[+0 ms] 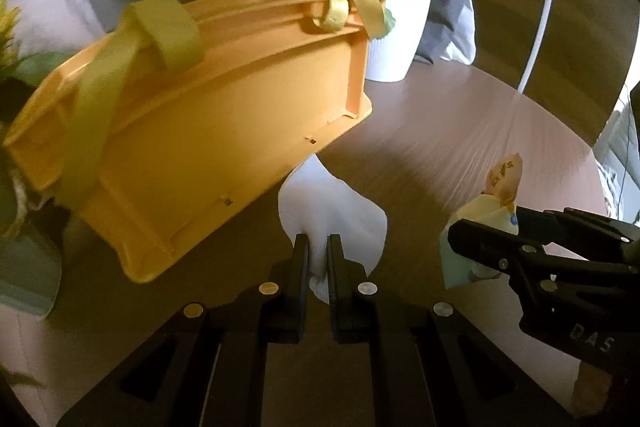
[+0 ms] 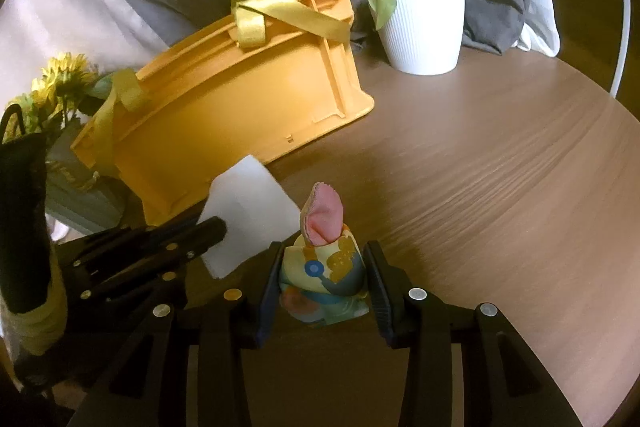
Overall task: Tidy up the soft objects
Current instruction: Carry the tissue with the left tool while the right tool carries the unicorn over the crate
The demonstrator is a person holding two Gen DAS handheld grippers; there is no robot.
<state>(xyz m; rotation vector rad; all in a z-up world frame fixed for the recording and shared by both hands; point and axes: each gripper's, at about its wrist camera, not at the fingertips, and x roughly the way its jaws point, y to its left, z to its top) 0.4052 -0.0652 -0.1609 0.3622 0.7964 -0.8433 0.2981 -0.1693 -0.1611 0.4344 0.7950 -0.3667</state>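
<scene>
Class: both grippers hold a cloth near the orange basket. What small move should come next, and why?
Probably lift the left gripper, shut on the white cloth, toward the orange basket. The cloth hangs just in front of it, while the right gripper only grips the patterned cloth farther back.

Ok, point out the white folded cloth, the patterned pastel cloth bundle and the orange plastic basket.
White folded cloth [image 2: 248, 203], right wrist view, flat middle.
Patterned pastel cloth bundle [image 2: 324, 267], right wrist view, printed front.
Orange plastic basket [image 1: 224, 131], left wrist view, side wall.
</scene>
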